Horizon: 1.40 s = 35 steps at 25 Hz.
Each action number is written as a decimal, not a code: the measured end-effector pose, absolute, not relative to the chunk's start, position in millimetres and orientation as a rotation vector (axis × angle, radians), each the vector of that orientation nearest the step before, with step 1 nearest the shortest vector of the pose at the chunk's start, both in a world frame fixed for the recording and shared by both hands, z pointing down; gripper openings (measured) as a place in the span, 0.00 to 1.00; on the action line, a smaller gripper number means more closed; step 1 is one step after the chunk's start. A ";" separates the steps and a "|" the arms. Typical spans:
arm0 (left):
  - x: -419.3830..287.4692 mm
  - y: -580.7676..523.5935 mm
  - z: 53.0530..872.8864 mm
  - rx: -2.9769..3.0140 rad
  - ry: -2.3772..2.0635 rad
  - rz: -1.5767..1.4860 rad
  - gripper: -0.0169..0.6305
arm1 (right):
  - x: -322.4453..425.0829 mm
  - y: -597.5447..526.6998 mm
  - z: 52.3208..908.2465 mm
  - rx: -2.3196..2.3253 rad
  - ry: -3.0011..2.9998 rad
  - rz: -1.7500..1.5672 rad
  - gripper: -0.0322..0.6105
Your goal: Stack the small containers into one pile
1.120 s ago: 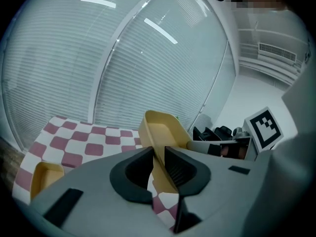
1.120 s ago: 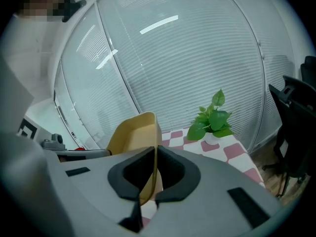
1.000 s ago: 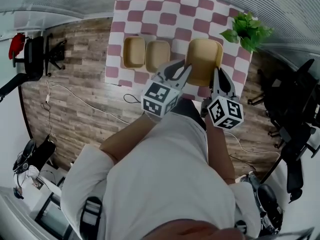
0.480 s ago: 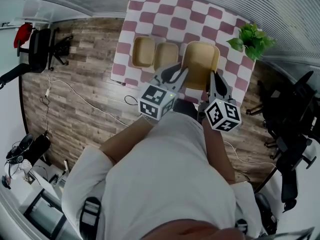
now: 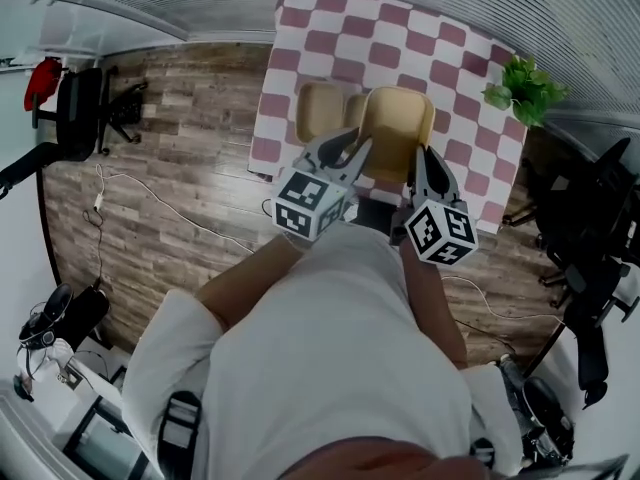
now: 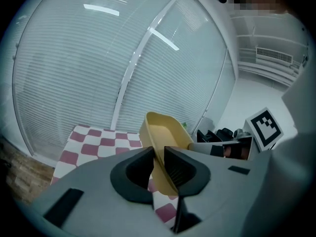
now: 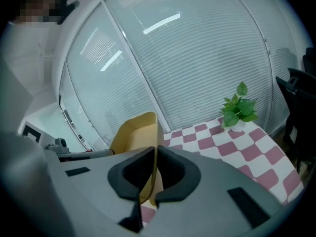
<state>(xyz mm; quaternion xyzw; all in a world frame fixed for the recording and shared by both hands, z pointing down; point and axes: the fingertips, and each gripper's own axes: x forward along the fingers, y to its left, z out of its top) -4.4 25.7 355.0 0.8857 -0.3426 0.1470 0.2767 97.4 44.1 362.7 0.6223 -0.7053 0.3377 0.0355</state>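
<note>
Pink-and-white checkered table [image 5: 400, 38] before a wall of closed blinds [image 6: 98, 58], with wooden floor [image 5: 170, 198] around it. Over the near part of the table, large tan container [image 5: 398, 128], open side up, somewhat tilted, held on two opposite walls. On its left wall, left gripper [image 5: 350, 148], fingers pressed together on the thin rim, one inside and one outside. On its right wall, right gripper [image 5: 425, 163], pinching the rim in the same manner. Just to the left, on the cloth, first small container [image 5: 318, 113] in full sight and beside it second small container [image 5: 352, 108], partly hidden behind the large one. At the far right corner of the table, small green plant [image 5: 525, 88] in a white pot. Further out on the floor, black office chairs [image 5: 75, 108] at both sides, well apart from the table.
</note>
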 end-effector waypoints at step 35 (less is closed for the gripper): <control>-31.2 9.8 522.5 2.175 -0.930 0.596 0.16 | 69.2 25.0 534.0 1.703 -1.998 1.234 0.11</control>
